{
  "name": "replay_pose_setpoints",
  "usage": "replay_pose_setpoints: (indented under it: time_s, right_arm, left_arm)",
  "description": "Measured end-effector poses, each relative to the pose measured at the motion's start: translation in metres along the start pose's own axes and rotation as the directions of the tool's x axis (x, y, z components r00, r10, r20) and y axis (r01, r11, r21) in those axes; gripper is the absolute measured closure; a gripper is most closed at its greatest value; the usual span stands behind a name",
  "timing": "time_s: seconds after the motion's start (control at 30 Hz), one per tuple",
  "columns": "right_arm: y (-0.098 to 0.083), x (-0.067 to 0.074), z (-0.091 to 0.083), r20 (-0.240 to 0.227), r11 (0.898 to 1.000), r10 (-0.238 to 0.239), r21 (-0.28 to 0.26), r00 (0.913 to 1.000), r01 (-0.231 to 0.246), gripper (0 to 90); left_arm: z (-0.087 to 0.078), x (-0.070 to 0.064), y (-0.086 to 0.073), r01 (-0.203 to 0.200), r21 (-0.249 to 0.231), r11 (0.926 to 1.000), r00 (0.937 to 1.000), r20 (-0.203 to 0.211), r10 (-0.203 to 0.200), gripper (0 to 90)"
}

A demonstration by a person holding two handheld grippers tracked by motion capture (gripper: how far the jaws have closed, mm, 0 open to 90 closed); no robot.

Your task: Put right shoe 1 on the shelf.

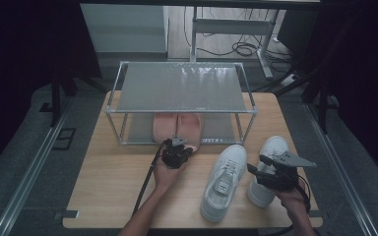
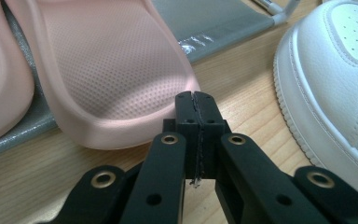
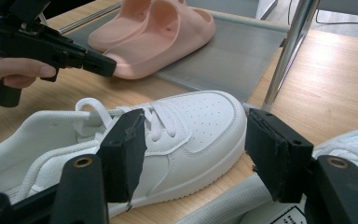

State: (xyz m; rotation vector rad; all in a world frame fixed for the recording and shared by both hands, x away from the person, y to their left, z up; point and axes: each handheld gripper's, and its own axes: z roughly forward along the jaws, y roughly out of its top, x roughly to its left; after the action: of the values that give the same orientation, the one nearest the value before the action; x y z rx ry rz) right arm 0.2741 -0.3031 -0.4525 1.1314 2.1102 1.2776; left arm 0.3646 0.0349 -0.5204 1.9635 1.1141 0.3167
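Two pink slippers [image 1: 177, 125] lie side by side on the lower shelf [image 1: 224, 129] of a metal rack, heels sticking out over its front edge. My left gripper [image 1: 178, 146] is shut and empty, and in the left gripper view its tips [image 2: 196, 100] rest against the heel rim of the right slipper [image 2: 116, 70]. Two white sneakers stand on the table, one in the middle [image 1: 224, 179] and one further right [image 1: 270, 169]. My right gripper [image 1: 257, 166] hovers open above the right sneaker. Its jaws frame the middle sneaker [image 3: 186, 126] without touching it.
The rack's grey top shelf [image 1: 182, 87] is bare. A metal rack leg [image 3: 284, 51] rises just beyond the middle sneaker's toe. The wooden table [image 1: 113, 187] has free room at the front left. The left gripper [image 3: 105, 66] and its hand reach in from the left.
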Motion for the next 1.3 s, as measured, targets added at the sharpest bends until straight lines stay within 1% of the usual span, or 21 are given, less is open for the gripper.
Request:
replay_pose_setpoints:
  time_s: [0.1, 0.2, 0.23, 0.4, 0.43, 0.47, 0.5, 0.57, 0.6, 0.73, 0.77, 0.83, 0.97, 1.0, 1.17, 1.23, 1.3]
  right_arm:
    - [0.0, 0.0, 0.0, 0.0, 1.0, 0.0, 0.0, 1.0, 0.0, 38.7]
    - [0.0, 0.0, 0.0, 0.001, 1.0, 0.001, -0.001, 1.0, -0.001, 38.7]
    - [0.0, 0.0, 0.0, 0.001, 1.0, 0.001, -0.001, 1.0, -0.001, 38.7]
    - [0.0, 0.0, 0.0, 0.001, 1.0, 0.001, 0.0, 1.0, -0.001, 38.7]
    - [0.0, 0.0, 0.0, 0.0, 1.0, 0.002, 0.0, 1.0, -0.002, 38.7]
    - [0.0, 0.0, 0.0, 0.0, 1.0, 0.002, 0.0, 1.0, -0.002, 38.7]
    - [0.0, -0.001, 0.0, 0.0, 1.0, 0.003, -0.001, 1.0, -0.003, 38.7]
    - [0.0, -0.001, 0.0, 0.0, 1.0, 0.004, -0.002, 1.0, -0.004, 38.7]
    - [0.0, -0.001, 0.0, 0.0, 1.0, 0.004, -0.002, 1.0, -0.004, 38.7]
    - [0.0, 0.0, -0.001, -0.001, 1.0, 0.001, -0.005, 1.0, -0.001, 38.7]
    - [0.0, 0.0, -0.001, -0.001, 1.0, 0.001, -0.005, 1.0, -0.001, 38.7]
    - [0.0, 0.0, 0.0, 0.0, 1.0, 0.001, -0.003, 1.0, -0.001, 38.7]
    - [0.0, 0.0, 0.001, -0.001, 1.0, 0.0, 0.002, 1.0, 0.0, 38.7]
    - [-0.001, 0.0, 0.001, -0.001, 1.0, 0.0, 0.0, 1.0, 0.0, 38.7]
    - [-0.001, 0.001, 0.001, -0.002, 1.0, 0.0, 0.0, 1.0, 0.0, 38.7]
    - [0.0, 0.001, 0.001, -0.002, 1.0, 0.001, 0.0, 1.0, -0.001, 38.7]
    - [0.0, 0.001, 0.001, -0.002, 1.0, 0.001, 0.001, 1.0, -0.001, 38.7]
  left_arm:
    - [0.001, 0.001, 0.002, -0.001, 0.002, 1.0, 1.0, -0.004, 0.001, 90.0]
    - [0.003, 0.003, 0.003, -0.013, 0.006, 0.9999, 0.9998, -0.012, 0.013, 90.0]
    - [0.004, 0.004, 0.005, -0.007, 0.007, 1.0, 0.9999, -0.015, 0.007, 90.0]
    - [0.004, 0.005, 0.006, -0.002, 0.01, 1.0, 0.9998, -0.018, 0.002, 90.0]
    - [0.0, 0.004, 0.006, 0.0, 0.002, 1.0, 1.0, -0.005, 0.0, 90.0]
    - [0.0, 0.004, 0.006, 0.0, 0.002, 1.0, 1.0, -0.005, 0.0, 90.0]
    - [-0.002, 0.004, 0.005, -0.002, 0.001, 1.0, 1.0, 0.003, 0.002, 90.0]
    - [-0.006, -0.001, 0.002, -0.005, 0.008, 1.0, 0.9994, 0.034, 0.005, 90.0]
    - [-0.006, -0.001, 0.002, -0.005, 0.008, 1.0, 0.9994, 0.034, 0.005, 90.0]
    - [-0.01, -0.009, -0.003, -0.037, 0.021, 0.9991, 0.9978, 0.055, 0.035, 90.0]
    - [-0.01, -0.009, -0.003, -0.037, 0.021, 0.9991, 0.9978, 0.055, 0.035, 90.0]
    - [-0.006, -0.01, -0.003, -0.041, 0.026, 0.9988, 0.9975, 0.059, 0.04, 90.0]
    - [-0.001, -0.009, -0.001, -0.039, 0.031, 0.9988, 0.9982, 0.048, 0.037, 90.0]
    - [0.003, -0.007, 0.001, -0.038, 0.033, 0.9987, 0.9986, 0.037, 0.037, 90.0]
    - [0.007, -0.004, 0.004, -0.034, 0.03, 0.999, 0.9993, 0.018, 0.033, 90.0]
    - [0.009, -0.001, 0.006, -0.022, 0.026, 0.9994, 0.9997, 0.006, 0.021, 90.0]
    - [0.01, 0.001, 0.007, -0.023, 0.031, 0.9993, 0.9997, 0.002, 0.023, 90.0]
